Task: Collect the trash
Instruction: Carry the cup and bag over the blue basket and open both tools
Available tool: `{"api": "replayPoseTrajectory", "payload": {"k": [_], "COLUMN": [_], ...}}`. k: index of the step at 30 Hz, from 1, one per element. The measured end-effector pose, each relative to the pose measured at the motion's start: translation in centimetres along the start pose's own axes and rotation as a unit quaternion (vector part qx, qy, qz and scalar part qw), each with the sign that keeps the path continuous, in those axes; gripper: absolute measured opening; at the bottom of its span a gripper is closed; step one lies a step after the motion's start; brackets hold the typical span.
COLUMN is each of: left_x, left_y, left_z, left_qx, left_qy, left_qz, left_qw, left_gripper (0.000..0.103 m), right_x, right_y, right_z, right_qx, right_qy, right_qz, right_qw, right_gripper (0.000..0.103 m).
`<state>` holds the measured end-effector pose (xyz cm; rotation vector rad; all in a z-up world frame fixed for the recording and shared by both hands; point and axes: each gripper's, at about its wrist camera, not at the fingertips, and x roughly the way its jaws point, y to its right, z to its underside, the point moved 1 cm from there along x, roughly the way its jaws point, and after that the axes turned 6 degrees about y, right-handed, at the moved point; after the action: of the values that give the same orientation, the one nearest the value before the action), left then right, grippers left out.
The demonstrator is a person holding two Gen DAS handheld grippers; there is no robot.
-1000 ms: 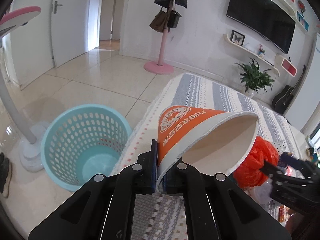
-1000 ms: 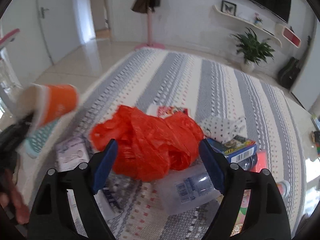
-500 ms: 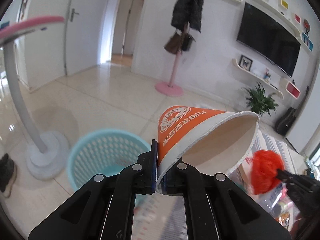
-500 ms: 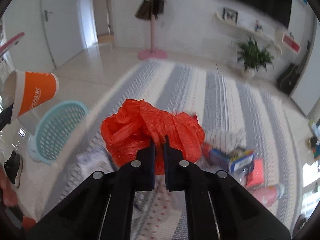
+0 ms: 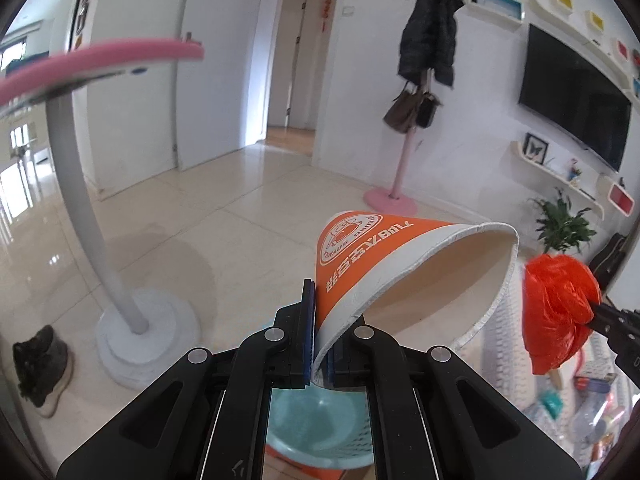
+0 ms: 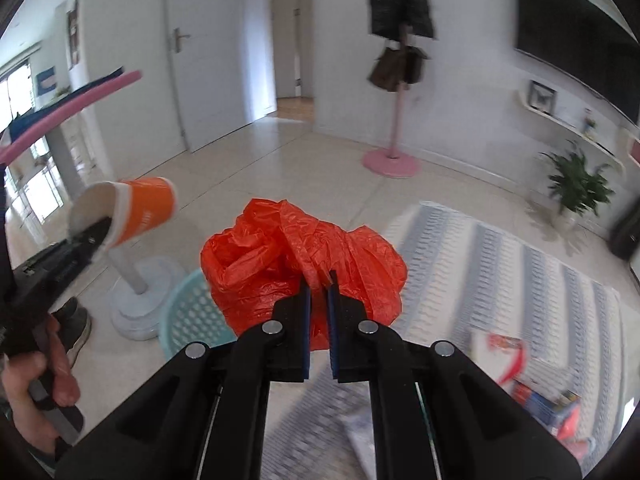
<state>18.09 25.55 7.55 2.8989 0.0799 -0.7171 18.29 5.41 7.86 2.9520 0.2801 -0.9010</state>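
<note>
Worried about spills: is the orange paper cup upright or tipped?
Tipped. The orange paper cup lies sideways in the left hand-held gripper, mouth facing right; the visible inside looks empty.

The left tool (image 5: 319, 340) hides most of the teal basket (image 5: 320, 432); litter (image 6: 544, 396) at 4 o'clock on the bed is blurred.

Pink coat stand (image 5: 394, 184) w/ black coat, bags by wall; TV (image 5: 576, 104); plant (image 5: 562, 226); striped rug (image 6: 500, 272).
</note>
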Motion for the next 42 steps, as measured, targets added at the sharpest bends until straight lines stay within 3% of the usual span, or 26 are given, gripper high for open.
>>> {"api": "replayPoseTrajectory", "payload": {"k": [5, 11, 19, 21, 23, 28, 35, 42], "left_x": [4.7, 10.1, 13.2, 13.6, 13.7, 13.1, 10.9, 5.8], "left_y": [-2.2, -4.3, -5.8, -6.2, -6.3, -6.0, -6.1, -2.7], "left_z": [2.7, 7.2, 10.8, 11.4, 11.8, 12.6, 11.6, 8.7], "left_qx": [-0.016, -0.023, -0.023, -0.029, -0.025, -0.019, -0.04, -0.033], "left_qy": [-0.062, -0.142, -0.202, -0.209, -0.215, -0.228, -0.218, -0.177], "left_qz": [0.001, 0.004, 0.006, 0.006, 0.006, 0.011, 0.029, 0.064], "left_qw": [0.998, 0.9896, 0.9791, 0.9774, 0.9764, 0.9735, 0.9747, 0.9816], "left_gripper": [0.003, 0.003, 0.004, 0.027, 0.04, 0.056, 0.058, 0.058], "right_x": [3.9, 9.0, 12.1, 12.2, 12.3, 12.3, 9.7, 3.2], "right_y": [-3.3, -4.3, -5.8, -6.2, -6.3, -5.8, -4.0, -1.2], "right_z": [0.9, 3.4, 4.9, 4.9, 5.2, 5.5, 5.0, 4.1], "right_qx": [0.0, 0.027, 0.019, 0.01, 0.007, 0.013, 0.032, 0.058], "right_qy": [-0.044, -0.111, -0.14, -0.136, -0.138, -0.139, -0.121, -0.074], "right_qz": [-0.027, -0.041, -0.041, -0.046, -0.046, -0.052, -0.056, -0.047], "right_qw": [0.999, 0.993, 0.989, 0.99, 0.989, 0.989, 0.991, 0.994], "right_gripper": [0.006, 0.006, 0.006, 0.006, 0.007, 0.014, 0.041, 0.041]}}
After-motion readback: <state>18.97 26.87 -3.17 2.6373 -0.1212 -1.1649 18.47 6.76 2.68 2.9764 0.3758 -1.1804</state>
